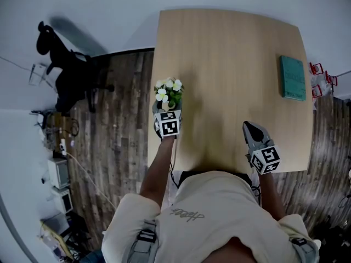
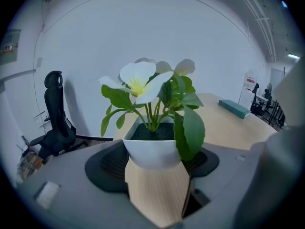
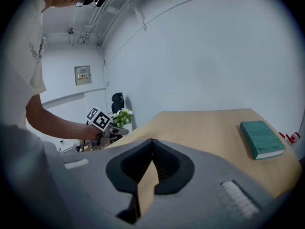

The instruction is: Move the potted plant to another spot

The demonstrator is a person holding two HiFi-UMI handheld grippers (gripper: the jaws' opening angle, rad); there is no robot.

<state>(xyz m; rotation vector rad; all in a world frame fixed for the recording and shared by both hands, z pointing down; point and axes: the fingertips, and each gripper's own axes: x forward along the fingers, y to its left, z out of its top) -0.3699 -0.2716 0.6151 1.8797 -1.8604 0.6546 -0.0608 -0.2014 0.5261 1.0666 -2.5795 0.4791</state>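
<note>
My left gripper (image 1: pixel 166 109) is closed around a small potted plant (image 2: pixel 151 149). Its dark ribbed pads sit against both sides of the white pot, with the jaws held wide to take its width. My right gripper (image 1: pixel 251 128) holds nothing; its jaw tips meet, and it hangs low over the desk near the edge closest to me, at about 5 o'clock.

The potted plant is at the desk's left edge, at about 9 o'clock in the head view. I cannot tell whether its base rests on the wood or hangs just above it. It stands upright with its long axis vertical, the stems rising straight from the soil. The largest white flower (image 2: pixel 138 78) opens back toward the left gripper's camera. The pot is smooth and glossy, tapers downward and has a rounded-square mouth filled with dark, grainy soil. The leaves are broad and green, and one droops over the rim at 4 o'clock.

The desk (image 1: pixel 230 64) is light, fine-grained wood with rounded corners. A teal hardcover book (image 1: pixel 292 77) lies flat at about 2 o'clock, well apart from both grippers. Off the desk at 9 to 10 o'clock there is a dark plank floor (image 1: pixel 120 125) and a black office chair (image 1: pixel 66 70) against a plain white wall (image 2: pixel 143 27).
</note>
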